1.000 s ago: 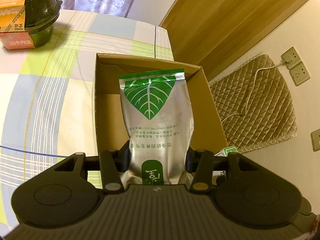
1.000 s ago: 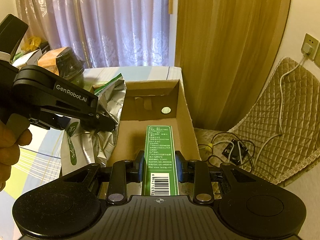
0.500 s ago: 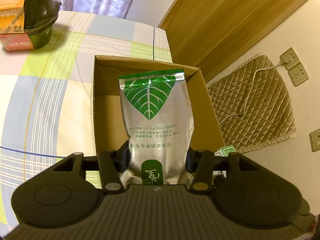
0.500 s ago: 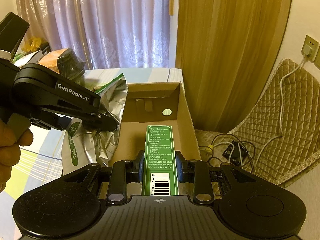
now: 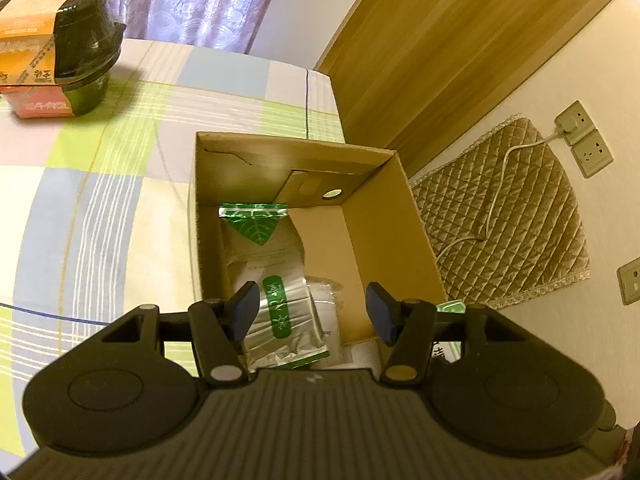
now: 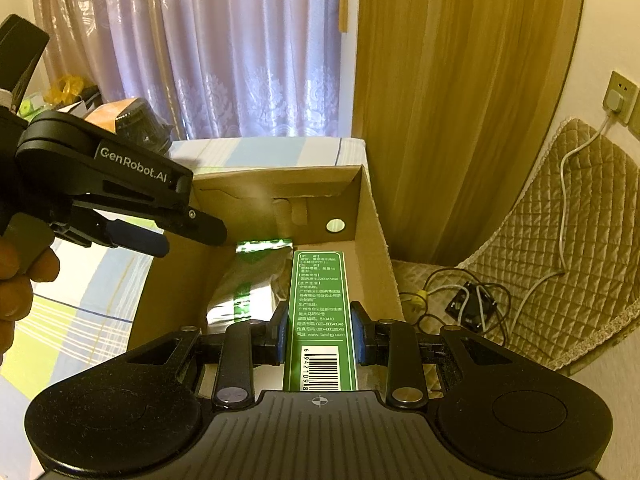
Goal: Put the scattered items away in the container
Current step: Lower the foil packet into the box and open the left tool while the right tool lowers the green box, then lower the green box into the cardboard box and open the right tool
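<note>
While silver pouch (image 5: 276, 276) lies in cardboard box (image 5: 400, 232), left gripper (image 5: 314, 310) wide, right gripper (image 6: 319, 334) clamping green carton (image 6: 320, 312)

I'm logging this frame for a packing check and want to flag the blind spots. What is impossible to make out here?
- Near end of the cardboard box floor: both wrist views, hidden behind each gripper's body.
- Green box front face: only one printed side shows; its rear end is hidden by the right gripper.
- Silver pouch small print: blurred in both views.
- White item beside the pouch: left wrist view, too unclear to identify.
</note>
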`<action>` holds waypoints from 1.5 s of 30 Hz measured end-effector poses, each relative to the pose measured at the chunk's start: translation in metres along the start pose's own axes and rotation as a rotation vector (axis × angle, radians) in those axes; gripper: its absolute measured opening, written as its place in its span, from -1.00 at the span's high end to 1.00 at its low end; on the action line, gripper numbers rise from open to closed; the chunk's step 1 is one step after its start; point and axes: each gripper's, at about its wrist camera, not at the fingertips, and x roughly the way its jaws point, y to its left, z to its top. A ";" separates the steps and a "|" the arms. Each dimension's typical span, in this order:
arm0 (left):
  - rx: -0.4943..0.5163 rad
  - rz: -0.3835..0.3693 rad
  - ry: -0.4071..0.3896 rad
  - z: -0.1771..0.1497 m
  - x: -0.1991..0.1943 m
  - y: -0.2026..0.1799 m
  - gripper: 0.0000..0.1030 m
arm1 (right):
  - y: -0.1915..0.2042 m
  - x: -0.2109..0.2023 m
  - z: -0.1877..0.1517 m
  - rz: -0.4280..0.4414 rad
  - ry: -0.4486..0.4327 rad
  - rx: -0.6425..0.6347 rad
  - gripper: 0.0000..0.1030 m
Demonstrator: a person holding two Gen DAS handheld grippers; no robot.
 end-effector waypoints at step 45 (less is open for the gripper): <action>0.537 0.113 -0.112 -0.029 -0.054 0.020 -0.32 | 0.031 0.020 0.029 0.001 -0.033 -0.073 0.36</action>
